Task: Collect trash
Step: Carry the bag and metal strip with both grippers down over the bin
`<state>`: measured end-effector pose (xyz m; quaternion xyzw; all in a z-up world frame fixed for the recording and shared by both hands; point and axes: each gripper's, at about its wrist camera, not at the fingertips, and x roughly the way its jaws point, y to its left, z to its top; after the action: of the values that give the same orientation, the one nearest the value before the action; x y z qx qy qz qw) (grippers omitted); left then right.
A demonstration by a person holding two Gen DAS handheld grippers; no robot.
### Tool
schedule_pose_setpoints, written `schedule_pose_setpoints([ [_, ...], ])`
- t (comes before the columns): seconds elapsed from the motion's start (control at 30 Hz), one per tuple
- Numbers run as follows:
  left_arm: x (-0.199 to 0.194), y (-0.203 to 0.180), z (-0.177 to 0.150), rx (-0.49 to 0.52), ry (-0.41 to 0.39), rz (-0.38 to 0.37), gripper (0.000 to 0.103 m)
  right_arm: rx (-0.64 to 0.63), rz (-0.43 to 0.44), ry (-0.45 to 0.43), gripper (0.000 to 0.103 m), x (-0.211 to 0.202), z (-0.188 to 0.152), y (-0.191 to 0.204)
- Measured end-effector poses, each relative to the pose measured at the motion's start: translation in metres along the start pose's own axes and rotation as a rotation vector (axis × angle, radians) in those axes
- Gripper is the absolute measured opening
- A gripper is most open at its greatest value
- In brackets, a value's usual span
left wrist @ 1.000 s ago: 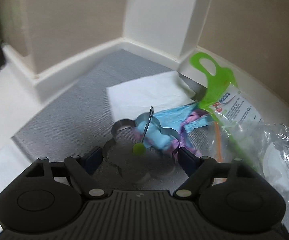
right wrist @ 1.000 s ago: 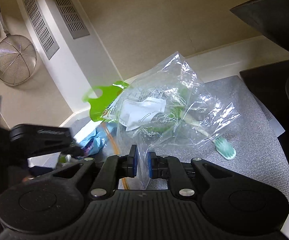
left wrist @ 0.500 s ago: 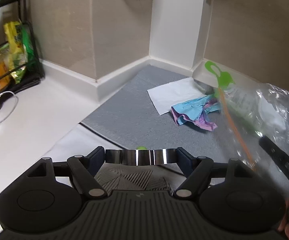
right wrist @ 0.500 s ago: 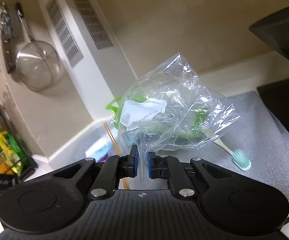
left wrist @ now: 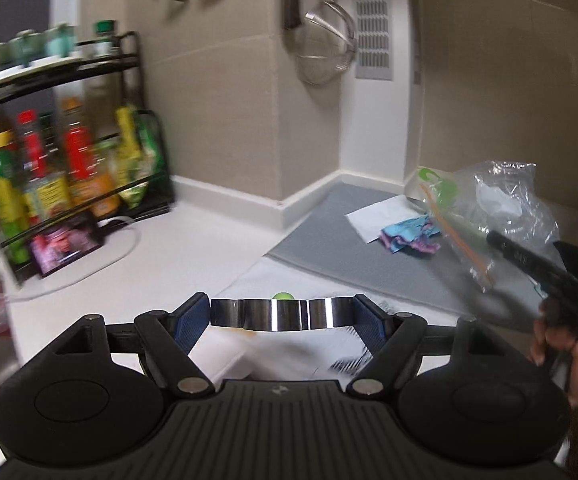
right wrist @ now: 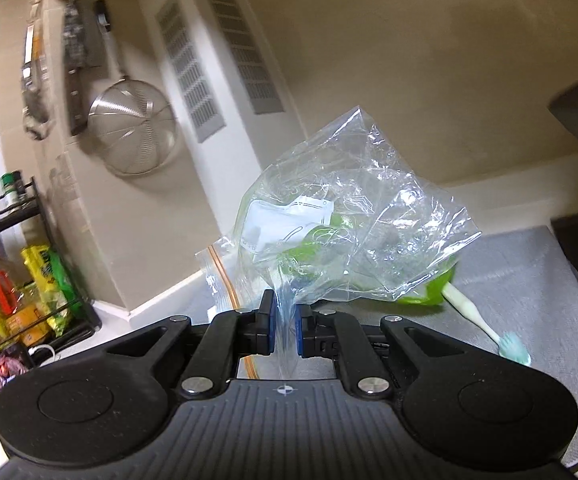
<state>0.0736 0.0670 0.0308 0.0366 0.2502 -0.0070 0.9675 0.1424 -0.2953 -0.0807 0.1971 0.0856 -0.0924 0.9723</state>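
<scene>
Clear zip bag holding green packaging, pinched by right gripper

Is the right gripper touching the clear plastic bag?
Touching. The right wrist view shows the right gripper with its fingers pinched on a fold of the clear plastic bag.

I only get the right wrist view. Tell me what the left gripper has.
Observer: The left gripper is shut on a shiny metal cutter, held across between its fingers.
Operator: Report any loose trash behind my bag.
Observer: A crumpled blue and purple wrapper lies on the gray mat.
Operator: Say what is next to it.
Observer: A white paper sheet lies flat, touching the wrapper's far side.
</scene>
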Motion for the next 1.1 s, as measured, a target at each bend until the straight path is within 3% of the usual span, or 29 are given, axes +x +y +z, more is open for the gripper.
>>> schedule_pose_setpoints([
  [0.1,-0.026,0.022,-0.016,-0.022,0.006,0.008,0.082,-0.061,-0.022,-0.013,0.010,-0.005,0.002,0.013],
  [0.2,-0.046,0.037,-0.034,-0.015,0.011,0.030,0.082,-0.059,0.018,-0.006,0.010,-0.025,0.004,0.029],
  [0.53,-0.079,0.071,-0.093,-0.052,0.082,0.076,0.082,-0.196,0.295,0.024,0.010,-0.158,-0.015,0.111],
  [0.7,-0.091,0.073,-0.122,-0.005,0.095,0.102,0.082,-0.260,0.380,0.126,0.010,-0.208,-0.047,0.138],
  [0.87,-0.101,0.071,-0.151,0.032,0.115,0.090,0.082,-0.366,0.397,0.238,0.010,-0.237,-0.086,0.158],
  [1.1,-0.097,0.068,-0.179,0.043,0.201,0.118,0.082,-0.434,0.297,0.526,0.010,-0.235,-0.145,0.159],
])
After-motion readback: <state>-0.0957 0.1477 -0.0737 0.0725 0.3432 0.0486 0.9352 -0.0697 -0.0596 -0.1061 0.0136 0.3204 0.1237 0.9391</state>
